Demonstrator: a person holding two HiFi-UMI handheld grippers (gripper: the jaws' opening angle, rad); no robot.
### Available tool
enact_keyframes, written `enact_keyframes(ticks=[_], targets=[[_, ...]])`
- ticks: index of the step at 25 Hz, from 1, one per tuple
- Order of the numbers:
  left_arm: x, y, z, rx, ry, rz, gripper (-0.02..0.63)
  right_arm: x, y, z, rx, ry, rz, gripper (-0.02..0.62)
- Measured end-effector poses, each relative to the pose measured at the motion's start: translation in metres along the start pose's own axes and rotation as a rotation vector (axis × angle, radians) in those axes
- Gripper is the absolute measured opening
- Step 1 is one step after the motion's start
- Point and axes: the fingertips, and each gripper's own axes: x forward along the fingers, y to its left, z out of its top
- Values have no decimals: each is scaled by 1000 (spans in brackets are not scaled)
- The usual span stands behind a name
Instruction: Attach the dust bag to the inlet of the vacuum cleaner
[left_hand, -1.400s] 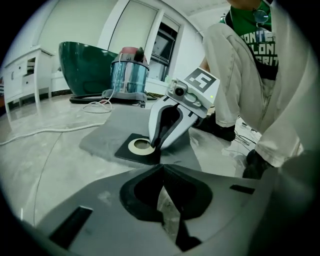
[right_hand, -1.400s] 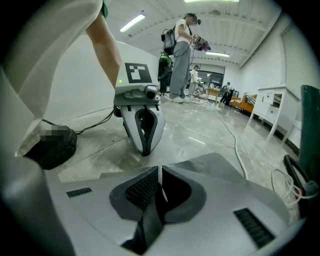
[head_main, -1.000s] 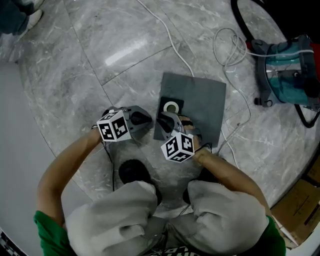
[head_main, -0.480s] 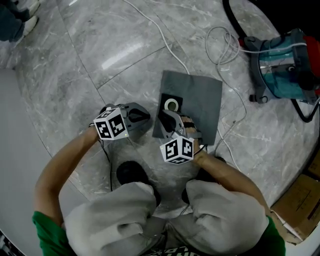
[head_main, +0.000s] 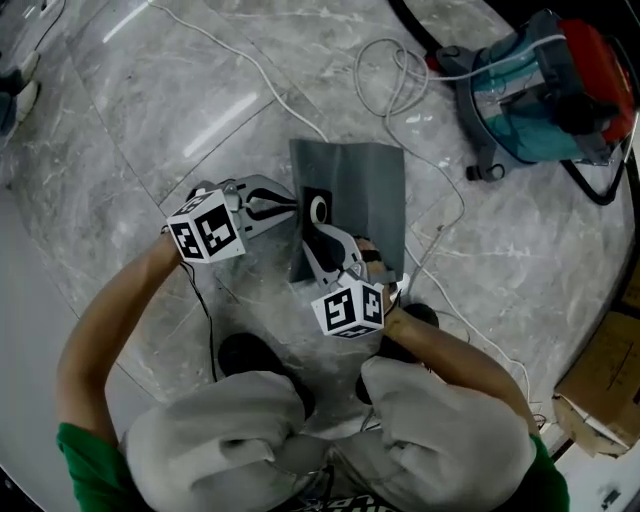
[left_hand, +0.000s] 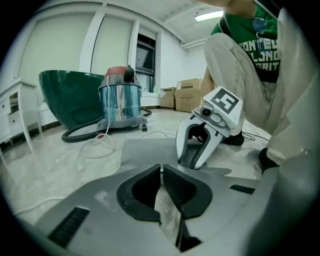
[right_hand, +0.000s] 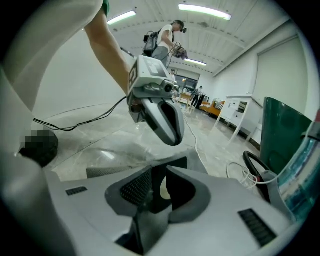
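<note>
The grey dust bag (head_main: 360, 190) lies on the marble floor, its black collar with a white ring (head_main: 317, 209) toward me. My right gripper (head_main: 322, 243) is shut on the collar's near edge, and the dark card runs between its jaws (right_hand: 152, 192). At the bag's left edge my left gripper (head_main: 292, 207) has its jaws closed to a thin slit, with the grey sheet (left_hand: 145, 150) reaching its tips. The vacuum cleaner (head_main: 545, 85), a steel drum with a red top (left_hand: 120, 102), stands at the far right, apart from both grippers.
A white cable (head_main: 400, 80) coils on the floor between the bag and the vacuum, and a black hose (left_hand: 80, 134) loops beside it. A cardboard box (head_main: 605, 385) sits at the right edge. My shoes (head_main: 250, 355) and knees are just below the grippers.
Both grippers and the bag sit higher and further left in the head view. The bag looks narrower and its near end is raised. The vacuum shows more fully at the upper right.
</note>
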Motion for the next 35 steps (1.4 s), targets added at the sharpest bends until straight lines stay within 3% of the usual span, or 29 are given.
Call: enact_keyframes(ticks=[5, 12, 16, 20, 24, 28, 31, 35], targets=[[20, 26, 19, 97, 38, -34, 5, -11, -7, -8, 30, -3, -15, 94], [43, 21, 20, 245, 102, -116, 6, -21, -14, -17, 38, -17, 2, 94], [48, 21, 21, 240, 105, -138, 6, -25, -19, -22, 96, -25, 8, 94], [51, 24, 24, 201, 96, -129, 6, -30, -27, -27, 232, -45, -9, 94], [55, 27, 27, 170, 84, -118, 6, -31, -34, -26, 381, -67, -93, 91], [65, 21, 26, 188, 107, -132, 5, -28, -38, -26, 490, -46, -160, 41], [69, 20, 27, 198, 114, -132, 5, -25, -38, -33, 519, -29, -145, 38], [67, 24, 32, 212, 110, -128, 5, -33, -50, -35, 477, -34, -144, 25]])
